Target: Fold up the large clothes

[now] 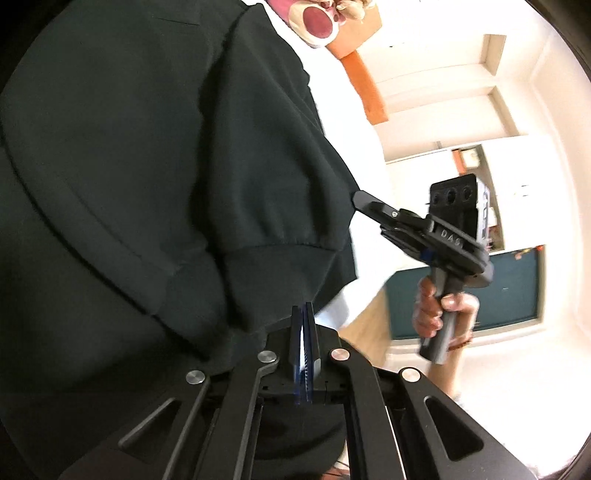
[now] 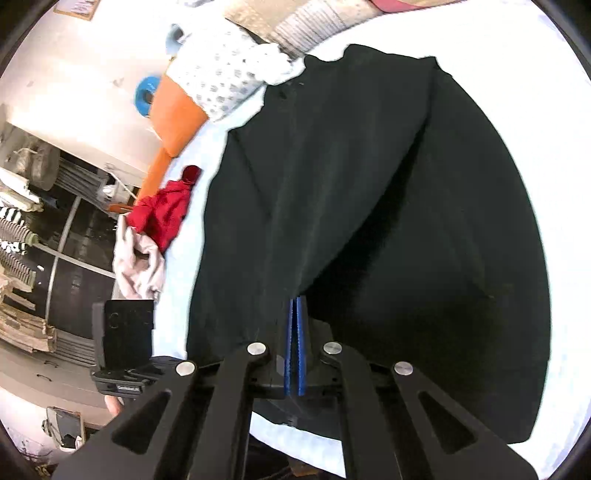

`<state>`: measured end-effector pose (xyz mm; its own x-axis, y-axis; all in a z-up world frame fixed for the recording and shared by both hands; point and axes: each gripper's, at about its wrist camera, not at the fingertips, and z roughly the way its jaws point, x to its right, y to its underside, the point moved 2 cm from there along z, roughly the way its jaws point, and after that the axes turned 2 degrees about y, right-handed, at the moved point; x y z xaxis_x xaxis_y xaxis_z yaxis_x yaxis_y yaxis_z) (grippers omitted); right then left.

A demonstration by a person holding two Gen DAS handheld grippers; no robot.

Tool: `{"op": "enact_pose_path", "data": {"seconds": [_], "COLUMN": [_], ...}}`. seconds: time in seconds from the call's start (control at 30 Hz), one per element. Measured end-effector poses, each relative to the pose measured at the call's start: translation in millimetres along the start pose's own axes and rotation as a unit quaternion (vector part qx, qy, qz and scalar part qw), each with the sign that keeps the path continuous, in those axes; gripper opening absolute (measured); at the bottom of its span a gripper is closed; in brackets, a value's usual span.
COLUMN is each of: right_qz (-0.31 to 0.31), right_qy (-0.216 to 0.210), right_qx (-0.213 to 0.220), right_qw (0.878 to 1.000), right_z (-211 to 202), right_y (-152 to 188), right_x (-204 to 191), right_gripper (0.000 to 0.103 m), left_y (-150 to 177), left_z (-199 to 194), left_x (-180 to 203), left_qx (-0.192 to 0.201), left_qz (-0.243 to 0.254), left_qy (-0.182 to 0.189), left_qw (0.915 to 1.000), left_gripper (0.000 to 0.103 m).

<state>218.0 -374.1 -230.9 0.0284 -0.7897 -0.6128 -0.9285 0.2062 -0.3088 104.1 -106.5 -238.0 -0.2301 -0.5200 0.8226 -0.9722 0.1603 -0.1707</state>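
A large black sweatshirt (image 1: 147, 166) lies over a white bed; it also fills the right wrist view (image 2: 351, 184). My left gripper (image 1: 306, 314) has its blue pads together at the ribbed hem, with a white sliver between them; whether it grips the cloth I cannot tell. My right gripper (image 2: 296, 306) is shut on a lifted fold of the sweatshirt, which tents up from the bed. In the left wrist view the right gripper (image 1: 364, 199) pinches the sweatshirt's edge, held by a hand. Part of the left gripper's body shows in the right wrist view (image 2: 125, 332).
The white bedsheet (image 2: 554, 184) surrounds the garment. A red cloth (image 2: 166, 214), a pale pink cloth (image 2: 136, 262), a dotted white cloth (image 2: 225, 77) and an orange pillow (image 2: 177, 114) lie along the bed's far side. A plush toy (image 1: 321, 18) sits at the head.
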Motion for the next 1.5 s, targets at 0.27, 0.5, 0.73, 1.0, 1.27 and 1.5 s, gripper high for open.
{"op": "enact_pose_path", "data": {"seconds": [0.27,0.5,0.73,1.0,1.27,1.5], "right_qz": [-0.028,-0.231,-0.407,-0.486,-0.516,-0.516], "right_qy": [0.065,0.148,0.069,0.098,0.11,0.11], "right_qx": [-0.022,0.107,0.053,-0.033,-0.046,-0.043], "right_qw": [0.997,0.956,0.909,0.868,0.848,0.848], "right_z": [31.4,-12.3,57.5,167.0,204.5,209.8], "right_y": [9.2,46.6,127.6,179.5,192.2,189.1], "right_x": [10.8,-98.5,-211.1,-233.5,-244.9,-247.0], "right_gripper": [0.013,0.072,0.072,0.064,0.064,0.041], "left_y": [-3.0,-15.0,-17.7,-0.1,-4.7,-11.4], "left_z": [16.9,-51.0,-168.8,-190.6,-189.6,-193.4], "left_x": [-24.8,-4.2,-42.5,-94.4,-120.3,-130.2], "left_qx": [-0.012,0.069,0.18,0.179,0.183,0.183], "left_qz": [-0.011,0.063,0.006,-0.049,-0.069,-0.076], "left_qy": [-0.054,-0.122,-0.195,-0.19,-0.17,-0.171], "left_qw": [0.9984,0.9881,0.9642,0.9642,0.9659,0.9652], "left_gripper": [0.029,0.089,0.091,0.091,0.091,0.091]}}
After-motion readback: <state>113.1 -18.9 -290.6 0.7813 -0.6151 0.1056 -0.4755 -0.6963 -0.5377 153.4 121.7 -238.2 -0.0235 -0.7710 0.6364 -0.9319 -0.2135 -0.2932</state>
